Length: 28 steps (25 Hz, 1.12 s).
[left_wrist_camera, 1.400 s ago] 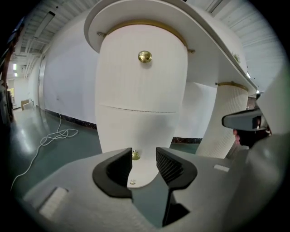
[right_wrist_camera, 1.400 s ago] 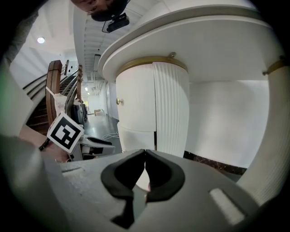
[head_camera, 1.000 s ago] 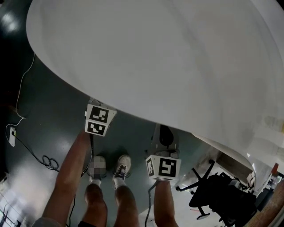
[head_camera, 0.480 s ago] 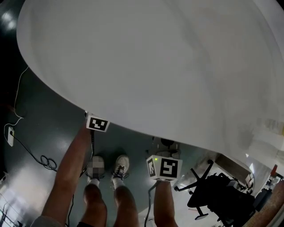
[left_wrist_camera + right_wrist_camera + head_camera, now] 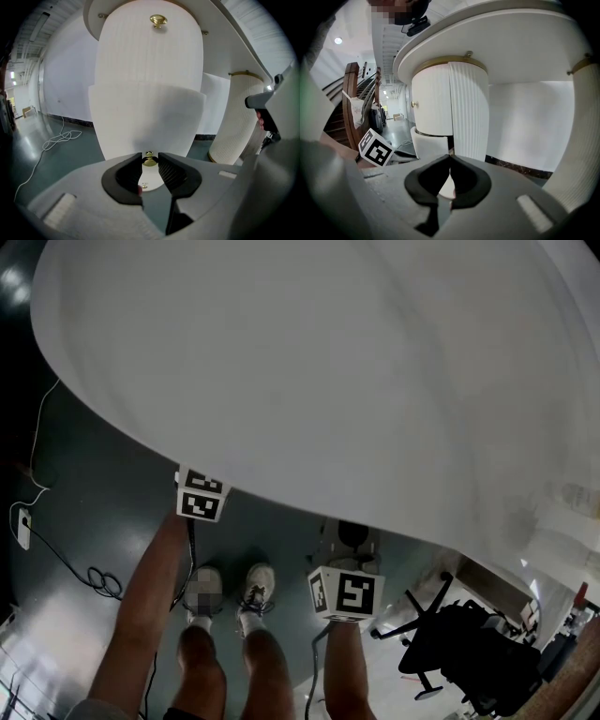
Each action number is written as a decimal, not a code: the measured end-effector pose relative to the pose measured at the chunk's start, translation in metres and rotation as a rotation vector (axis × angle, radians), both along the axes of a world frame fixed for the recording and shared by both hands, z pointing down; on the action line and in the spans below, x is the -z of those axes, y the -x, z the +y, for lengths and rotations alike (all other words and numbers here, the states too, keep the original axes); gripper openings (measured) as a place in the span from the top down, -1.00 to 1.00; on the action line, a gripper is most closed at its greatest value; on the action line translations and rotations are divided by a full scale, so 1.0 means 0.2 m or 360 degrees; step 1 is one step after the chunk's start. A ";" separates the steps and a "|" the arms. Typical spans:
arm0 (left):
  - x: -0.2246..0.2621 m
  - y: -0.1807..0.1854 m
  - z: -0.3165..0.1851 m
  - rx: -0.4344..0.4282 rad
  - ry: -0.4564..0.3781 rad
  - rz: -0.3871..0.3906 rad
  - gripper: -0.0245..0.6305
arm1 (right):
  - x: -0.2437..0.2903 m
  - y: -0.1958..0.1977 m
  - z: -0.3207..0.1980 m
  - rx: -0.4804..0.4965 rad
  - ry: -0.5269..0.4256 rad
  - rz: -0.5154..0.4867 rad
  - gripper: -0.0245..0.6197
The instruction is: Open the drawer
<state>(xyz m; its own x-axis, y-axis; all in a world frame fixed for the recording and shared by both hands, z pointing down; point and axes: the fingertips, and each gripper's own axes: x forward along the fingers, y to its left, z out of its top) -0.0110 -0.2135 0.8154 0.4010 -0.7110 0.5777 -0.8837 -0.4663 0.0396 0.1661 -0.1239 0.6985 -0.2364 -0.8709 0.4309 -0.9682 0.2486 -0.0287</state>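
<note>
Left tool (image 5: 150, 155): was closing on knob (image 5: 149, 161), pinched between pads.
Right tool (image 5: 450, 157): pressed together, empty.
Drawer (image 5: 147, 122): stuck out slightly.

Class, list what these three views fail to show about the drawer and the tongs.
Left gripper view: the closing left tongs hide part of the brass knob between them.
Head view: the white tabletop hides the drawer and those tongs' tips; only their marker cube shows.

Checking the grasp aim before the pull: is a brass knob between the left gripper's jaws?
Yes, the brass knob sits in the left gripper, whose closing jaws have their pads against its sides.
</note>
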 end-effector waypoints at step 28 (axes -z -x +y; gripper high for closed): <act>-0.01 0.22 0.48 0.0009 0.0160 -0.0040 0.57 | 0.08 0.18 0.29 -0.0014 0.0053 -0.0009 0.90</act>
